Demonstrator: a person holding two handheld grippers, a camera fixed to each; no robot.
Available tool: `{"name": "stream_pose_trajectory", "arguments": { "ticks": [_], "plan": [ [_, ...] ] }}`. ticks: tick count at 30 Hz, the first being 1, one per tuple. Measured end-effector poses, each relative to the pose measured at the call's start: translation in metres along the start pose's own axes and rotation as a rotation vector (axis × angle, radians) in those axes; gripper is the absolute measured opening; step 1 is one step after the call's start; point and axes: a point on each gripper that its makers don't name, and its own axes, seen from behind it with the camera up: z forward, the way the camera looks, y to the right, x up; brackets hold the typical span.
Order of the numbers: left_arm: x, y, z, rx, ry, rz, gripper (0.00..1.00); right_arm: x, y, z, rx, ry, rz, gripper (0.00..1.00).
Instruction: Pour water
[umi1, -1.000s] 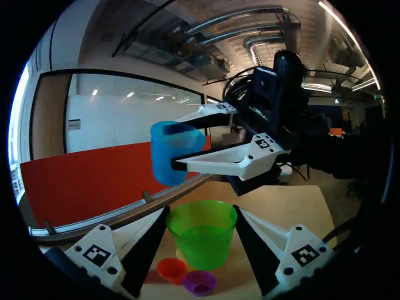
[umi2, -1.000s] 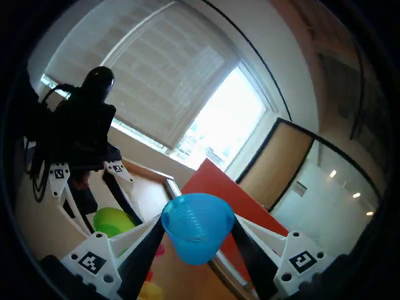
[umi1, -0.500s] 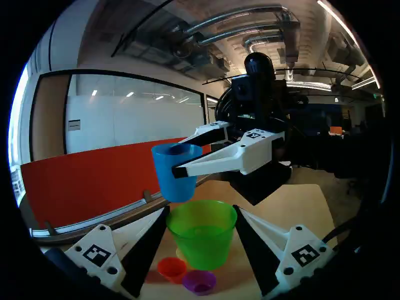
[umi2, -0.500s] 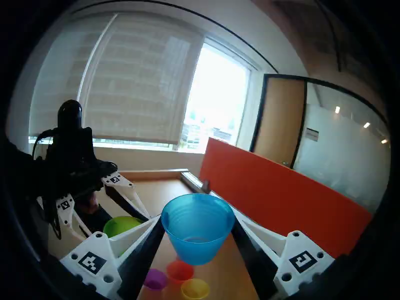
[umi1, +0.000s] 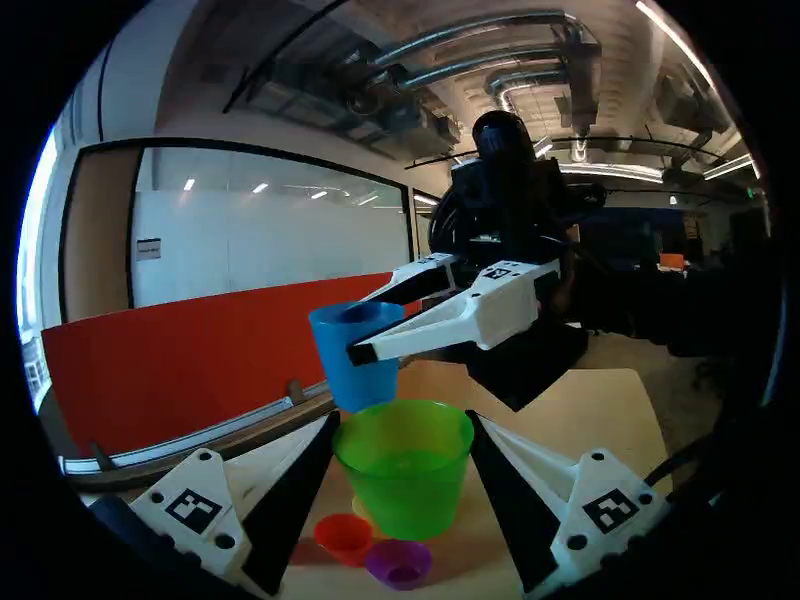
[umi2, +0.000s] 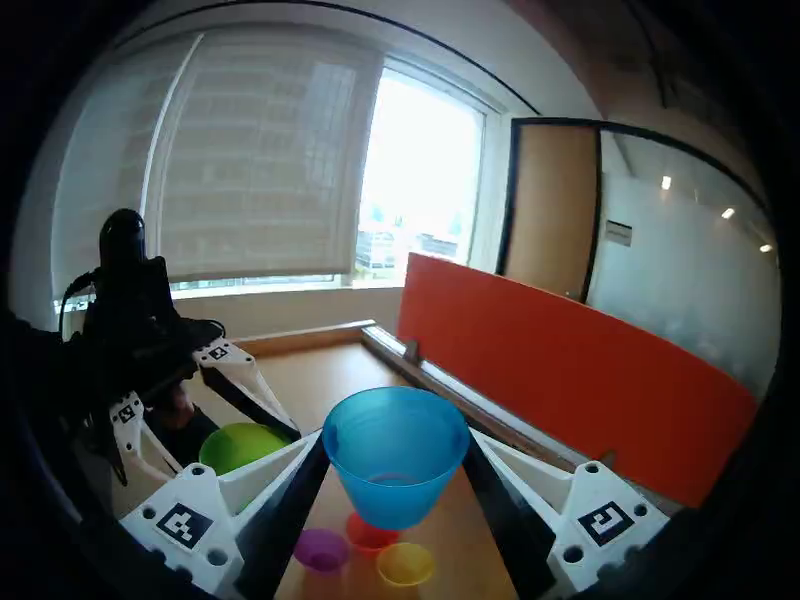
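Two grippers (umi1: 402, 416) (umi2: 395, 435) hold green cup (umi1: 405, 480), blue cup (umi2: 395, 470); three small cups (umi2: 322, 550) (umi2: 368, 530) (umi2: 405, 563).

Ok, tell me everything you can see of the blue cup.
The blue cup is a translucent plastic tumbler, tapering from a wide round rim to a narrower base. It is upright, off the table, clamped by the right gripper, whose two fingers press on its sides below the rim. It looks nearly empty; whether a little water is left I cannot tell. In the left gripper view it hangs just behind the rim of the green cup.
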Motion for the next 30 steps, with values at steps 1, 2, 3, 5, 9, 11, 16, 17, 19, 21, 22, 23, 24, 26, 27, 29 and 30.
{"name": "stream_pose_trajectory", "arguments": {
  "ticks": [1,2,3,5,9,11,16,17,19,21,22,23,24,26,27,29,30],
  "plan": [
    [0.000,0.000,-0.001,0.002,-0.001,-0.001,0.90,0.001,0.000,-0.001,0.001,0.001,0.005,0.92],
    [0.001,-0.001,-0.001,0.004,-0.001,-0.001,0.90,0.001,-0.001,-0.001,0.002,0.003,0.009,0.92],
    [0.001,-0.001,-0.002,0.005,-0.002,-0.002,0.90,0.002,-0.001,-0.001,0.003,0.004,0.012,0.92],
    [0.001,-0.002,-0.003,0.007,-0.002,-0.005,0.90,0.001,-0.002,-0.002,0.003,0.005,0.013,0.92],
    [0.000,-0.002,-0.005,0.010,-0.002,-0.006,0.90,0.000,-0.001,-0.004,-0.002,0.011,0.009,0.92],
    [0.000,-0.001,-0.005,0.011,-0.004,-0.006,0.90,-0.001,-0.002,-0.006,-0.002,0.021,0.006,0.92],
    [-0.002,-0.001,-0.007,0.018,-0.005,-0.012,0.90,0.001,-0.003,-0.012,-0.011,0.058,-0.007,0.92],
    [-0.002,-0.001,-0.008,0.020,-0.004,-0.013,0.90,0.001,-0.003,-0.013,-0.012,0.068,-0.010,0.92],
    [-0.003,-0.001,-0.009,0.024,-0.004,-0.018,0.90,0.003,-0.005,-0.016,-0.012,0.091,-0.016,0.91],
    [-0.005,-0.001,-0.011,0.028,-0.005,-0.023,0.90,0.005,-0.008,-0.018,-0.009,0.114,-0.021,0.92],
    [-0.006,-0.001,-0.012,0.030,-0.007,-0.025,0.90,0.006,-0.010,-0.020,-0.005,0.126,-0.022,0.92],
    [-0.007,-0.002,-0.013,0.032,-0.009,-0.027,0.90,0.007,-0.012,-0.021,-0.002,0.136,-0.023,0.92],
    [-0.009,-0.002,-0.014,0.034,-0.011,-0.028,0.90,0.007,-0.014,-0.022,0.001,0.147,-0.024,0.92],
    [-0.010,-0.001,-0.015,0.038,-0.011,-0.031,0.90,0.007,-0.018,-0.025,0.008,0.164,-0.020,0.91],
    [-0.011,-0.001,-0.016,0.040,-0.011,-0.032,0.90,0.007,-0.020,-0.026,0.010,0.173,-0.019,0.91],
    [-0.011,-0.001,-0.018,0.040,-0.011,-0.033,0.90,0.006,-0.023,-0.028,0.013,0.188,-0.017,0.92],
    [-0.012,-0.001,-0.019,0.040,-0.011,-0.034,0.90,0.006,-0.024,-0.029,0.014,0.195,-0.016,0.92]
  ]
}}
